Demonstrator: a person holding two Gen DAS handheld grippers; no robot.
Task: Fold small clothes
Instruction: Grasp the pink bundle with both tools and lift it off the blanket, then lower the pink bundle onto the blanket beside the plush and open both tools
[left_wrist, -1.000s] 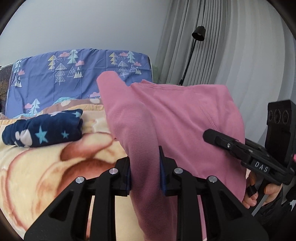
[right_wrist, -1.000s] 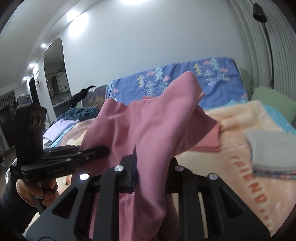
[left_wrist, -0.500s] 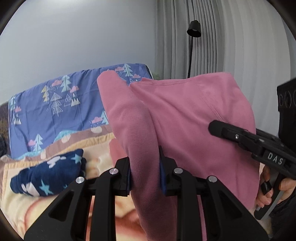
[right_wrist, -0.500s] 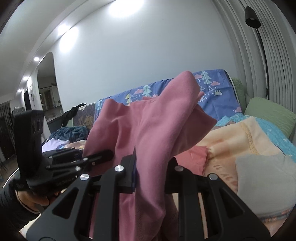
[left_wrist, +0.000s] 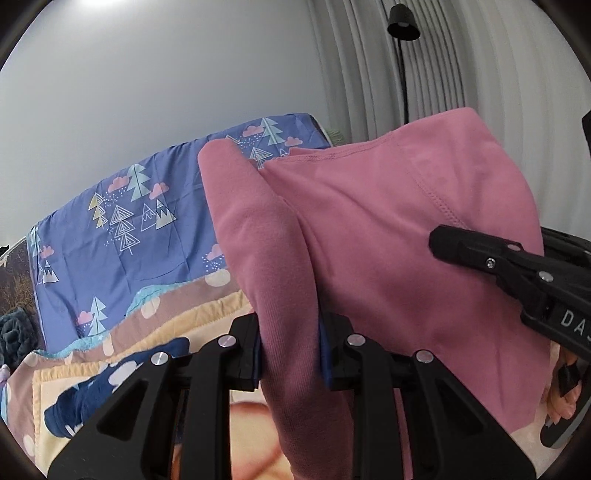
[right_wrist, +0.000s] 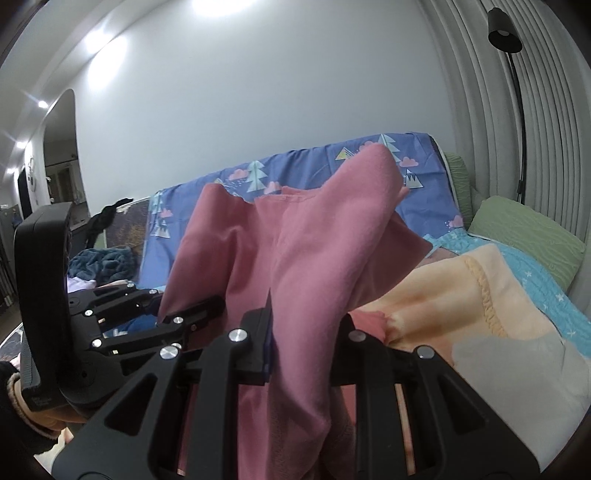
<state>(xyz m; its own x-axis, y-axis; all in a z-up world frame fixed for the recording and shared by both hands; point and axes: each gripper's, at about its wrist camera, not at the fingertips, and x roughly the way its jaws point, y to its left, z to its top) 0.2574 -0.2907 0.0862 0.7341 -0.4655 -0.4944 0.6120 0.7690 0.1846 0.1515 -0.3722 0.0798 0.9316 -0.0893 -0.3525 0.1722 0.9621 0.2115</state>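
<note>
A: Grippers first: what did yours hold?

B: Your left gripper (left_wrist: 290, 347) was clenched on a bunched fold of the pink garment (left_wrist: 388, 236); your right gripper (right_wrist: 304, 343) pinched another fold of it.

A: And where was the garment?

B: It hung in the air between them, above the peach blanket (right_wrist: 454, 291), with the navy star-print clothing (left_wrist: 107, 387) lying on the bed below.

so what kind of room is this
Most likely a bedroom at home: a bed spread with a peach blanket, a green pillow by the pleated curtain, and a floor lamp.
</note>
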